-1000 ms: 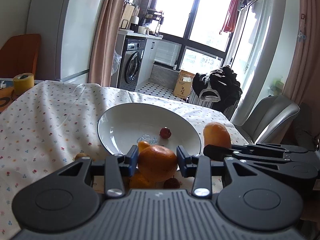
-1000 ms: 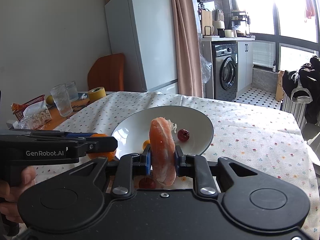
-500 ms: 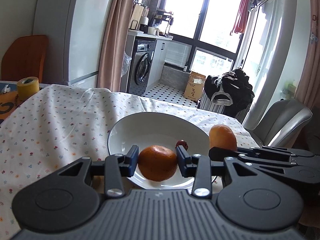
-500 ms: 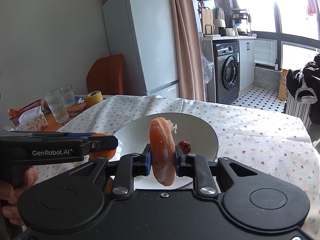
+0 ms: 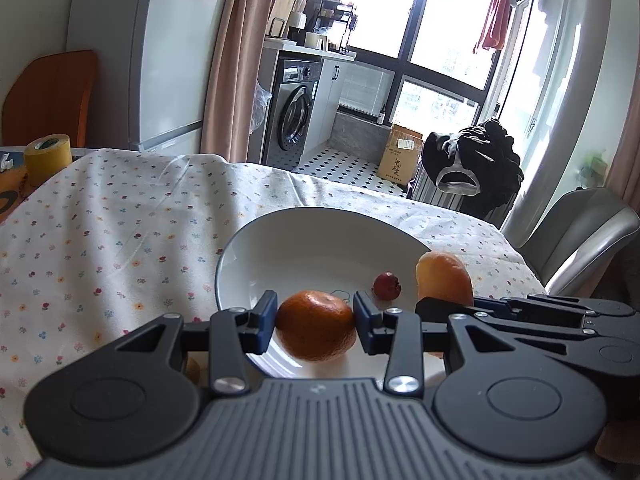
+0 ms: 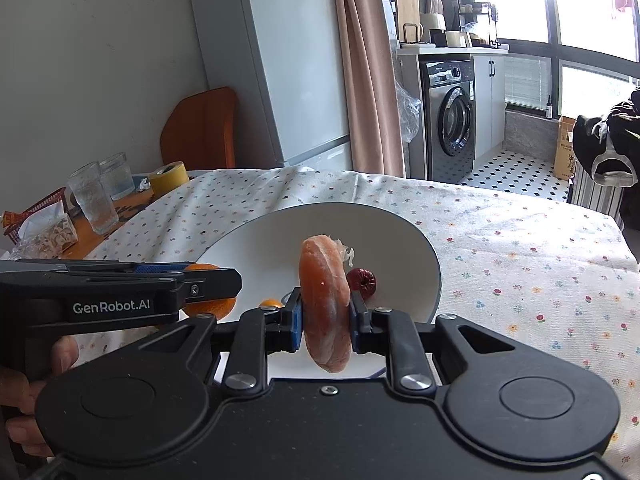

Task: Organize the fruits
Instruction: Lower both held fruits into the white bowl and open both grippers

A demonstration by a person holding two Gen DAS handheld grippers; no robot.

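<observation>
"GenRobot.AI" read on left gripper (image 6: 208, 286), clenched on tangerine (image 5: 316, 330), right gripper (image 6: 325, 316) grasping peeled segment (image 6: 325, 304), both nearer the plate (image 5: 304, 240) than before, date (image 5: 386, 286) at 1 o'clock

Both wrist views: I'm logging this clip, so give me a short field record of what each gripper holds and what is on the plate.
left gripper: shut on mandarin, held above the near rim of the white plate
right gripper: shut on peeled pomelo segment, held upright over the plate
on plate: red date
beside plate: small orange fruit, mostly hidden
surface: floral tablecloth
</observation>
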